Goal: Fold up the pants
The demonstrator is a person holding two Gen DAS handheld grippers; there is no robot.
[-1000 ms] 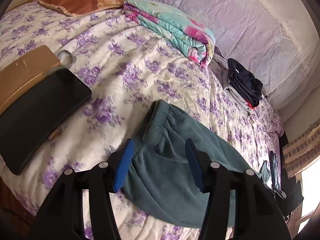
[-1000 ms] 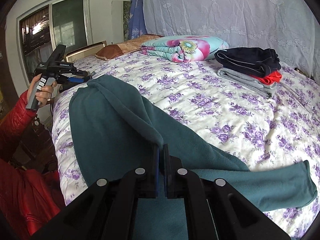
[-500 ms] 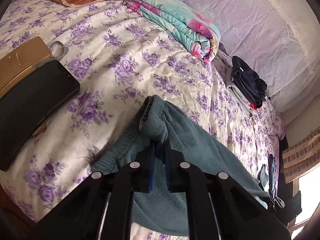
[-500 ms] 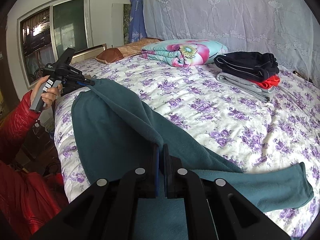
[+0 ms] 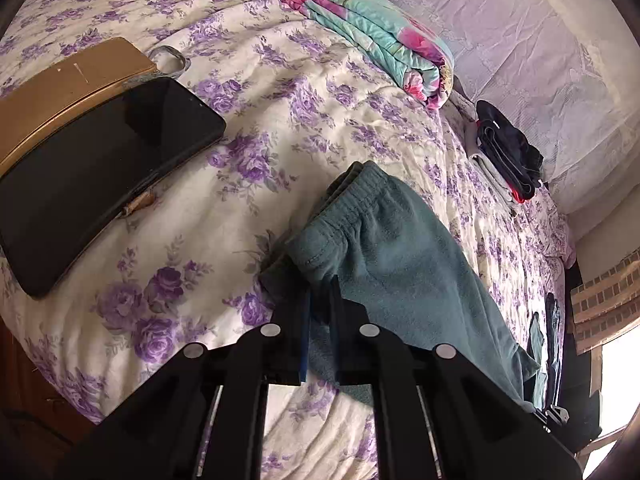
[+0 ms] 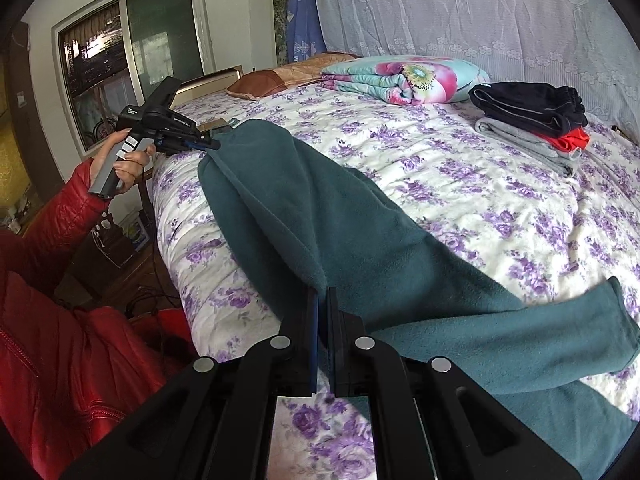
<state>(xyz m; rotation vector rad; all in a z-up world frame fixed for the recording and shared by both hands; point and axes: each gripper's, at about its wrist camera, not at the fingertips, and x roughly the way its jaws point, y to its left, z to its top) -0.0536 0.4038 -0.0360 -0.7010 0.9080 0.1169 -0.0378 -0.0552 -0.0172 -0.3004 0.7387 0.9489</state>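
The left black two-finger gripper (image 5: 319,300) is clamped on the elastic waistband end of the teal fleece pants (image 5: 400,264), which stretch away ahead and to its right across the white bedspread with purple flowers (image 5: 320,92). The right black two-finger gripper (image 6: 322,300) is pinched shut on a raised fold of the same pants (image 6: 320,216), whose one leg runs off to its right. A flat black tablet-like slab (image 5: 92,176) lies left of the left gripper, and a folded floral quilt (image 6: 404,78) and a stack of folded dark, grey and red clothes (image 6: 532,120) sit far ahead of the right gripper.
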